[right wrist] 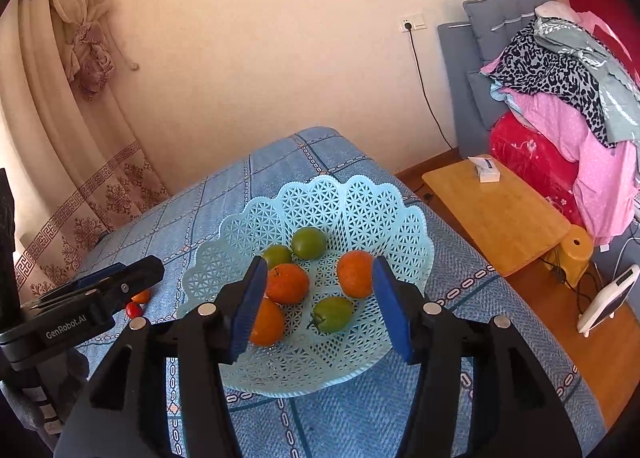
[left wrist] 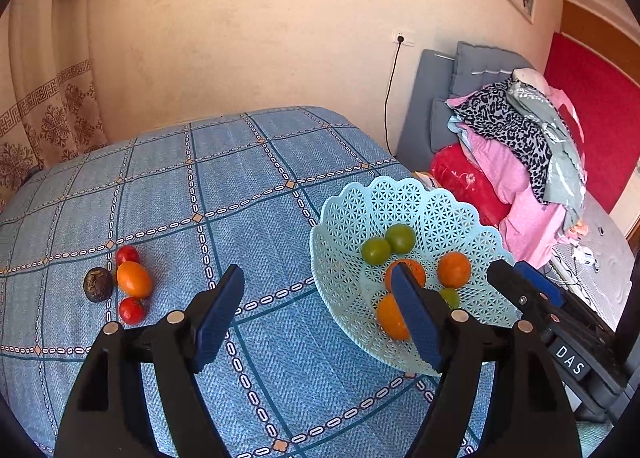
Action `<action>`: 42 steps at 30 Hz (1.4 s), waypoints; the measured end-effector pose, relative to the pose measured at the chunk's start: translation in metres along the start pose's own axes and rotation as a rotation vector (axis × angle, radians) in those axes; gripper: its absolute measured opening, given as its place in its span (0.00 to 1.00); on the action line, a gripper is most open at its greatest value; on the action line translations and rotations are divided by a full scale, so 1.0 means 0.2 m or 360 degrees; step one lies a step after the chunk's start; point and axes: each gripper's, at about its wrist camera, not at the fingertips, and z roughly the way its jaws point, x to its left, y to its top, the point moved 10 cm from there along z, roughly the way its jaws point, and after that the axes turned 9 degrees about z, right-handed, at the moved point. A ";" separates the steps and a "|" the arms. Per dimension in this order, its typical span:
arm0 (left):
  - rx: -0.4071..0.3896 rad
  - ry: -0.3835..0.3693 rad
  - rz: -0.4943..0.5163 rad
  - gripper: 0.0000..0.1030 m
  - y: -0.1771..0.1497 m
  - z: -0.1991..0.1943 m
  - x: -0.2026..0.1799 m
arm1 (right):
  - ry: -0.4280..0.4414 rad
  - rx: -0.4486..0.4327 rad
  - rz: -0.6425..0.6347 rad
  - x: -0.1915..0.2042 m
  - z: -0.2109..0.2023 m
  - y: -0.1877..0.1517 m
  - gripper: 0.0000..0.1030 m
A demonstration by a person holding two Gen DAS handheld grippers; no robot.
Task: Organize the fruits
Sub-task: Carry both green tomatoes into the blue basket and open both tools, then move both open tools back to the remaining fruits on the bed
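1. Basket: pale blue perforated plastic fruit basket with a scalloped rim (right wrist: 360,194) stands on my blue checked cloth-covered tabletop (left wrist: 240,178), toward its right edge.
2. Basket contents, as I count them in the right wrist view: three round orange citrus fruits (right wrist: 286,283), three green round fruits (right wrist: 308,242). Two greens lie at the back, touching; one green with a stem lies at the front.
3. Loose fruit on the tabletop, well apart from the basket to the left: one orange oval fruit (left wrist: 134,279), two small red tomatoes (left wrist: 127,255) just beside it, one dark wrinkled round fruit (left wrist: 98,284) on its left.
4. Left claw (left wrist: 318,278): I see its blue pads standing wide apart, nothing between them, one finger above the cloth, the other in front of the basket.
5. Right claw (right wrist: 320,270): parted, empty, poised over the basket's fruit.
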 end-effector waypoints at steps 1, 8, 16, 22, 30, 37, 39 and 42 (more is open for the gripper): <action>-0.0003 0.0004 -0.0003 0.73 0.00 -0.01 0.01 | 0.0004 0.0002 0.0000 0.01 0.00 0.00 0.55; -0.0034 0.0036 -0.0024 0.78 0.01 -0.06 0.08 | 0.0042 0.0016 -0.0041 0.10 0.01 -0.02 0.55; -0.0078 0.0128 -0.0110 0.80 0.02 -0.15 0.27 | 0.0093 0.0027 -0.0093 0.22 0.02 -0.03 0.55; -0.0087 0.0215 -0.0194 0.80 0.00 -0.21 0.46 | 0.0135 0.0050 -0.0133 0.32 0.04 -0.06 0.55; -0.0085 0.0329 -0.0315 0.81 -0.06 -0.28 0.73 | 0.0194 0.0085 -0.0188 0.46 0.08 -0.09 0.55; -0.0067 0.0404 -0.0409 0.81 -0.13 -0.29 0.93 | 0.0239 0.0120 -0.0258 0.58 0.11 -0.14 0.57; -0.0047 0.0427 -0.0438 0.81 -0.16 -0.27 0.98 | 0.0249 0.0130 -0.0277 0.62 0.12 -0.16 0.58; -0.0004 0.0475 -0.0472 0.81 -0.22 -0.23 1.05 | 0.0265 0.0153 -0.0301 0.67 0.14 -0.19 0.58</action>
